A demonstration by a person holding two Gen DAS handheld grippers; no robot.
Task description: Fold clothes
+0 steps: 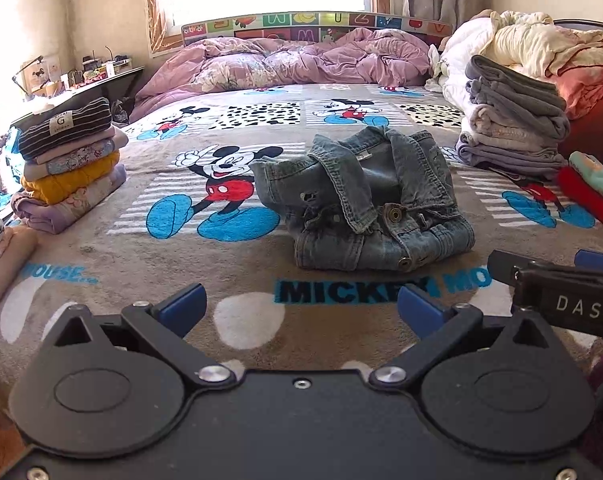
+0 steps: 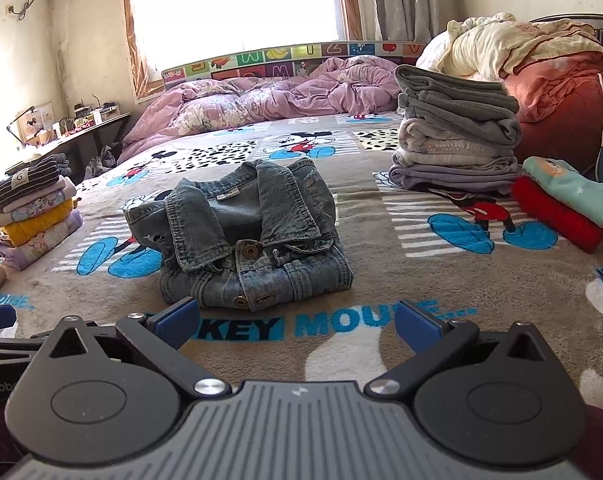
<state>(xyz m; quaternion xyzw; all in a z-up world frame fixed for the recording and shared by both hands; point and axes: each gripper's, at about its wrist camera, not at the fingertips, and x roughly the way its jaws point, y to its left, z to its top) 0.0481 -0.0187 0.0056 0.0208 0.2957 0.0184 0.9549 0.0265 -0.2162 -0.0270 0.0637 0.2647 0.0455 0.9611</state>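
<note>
The denim jacket (image 2: 245, 236) sits folded in a lumpy bundle on the bed (image 2: 381, 240). The left tool (image 1: 299, 308) and right tool (image 2: 295, 322) are spread wide, holding nothing. A clumsy bump could make its collar flop open.

Bed (image 1: 113, 248) covered by grey-brown cartoon-mouse blanket (image 2: 381, 272) with blue lettering along near edge. Folded denim jacket (image 1: 373, 204) lying mid-bed, collar up, just behind the lettering. Stack of folded clothes (image 1: 67, 164) at left edge, striped item on top, yellow one in the middle. Stack of grey and pale folded garments (image 2: 457, 140) toward right edge. Red folded item (image 2: 557, 212) with mint-green one (image 2: 573, 188) on top, beside that stack, nearer the right edge. Crumpled purple duvet (image 1: 285, 60) bunched along far edge, against headboard. Cream and red bedding (image 2: 541, 68) heaped at far right corner.
</note>
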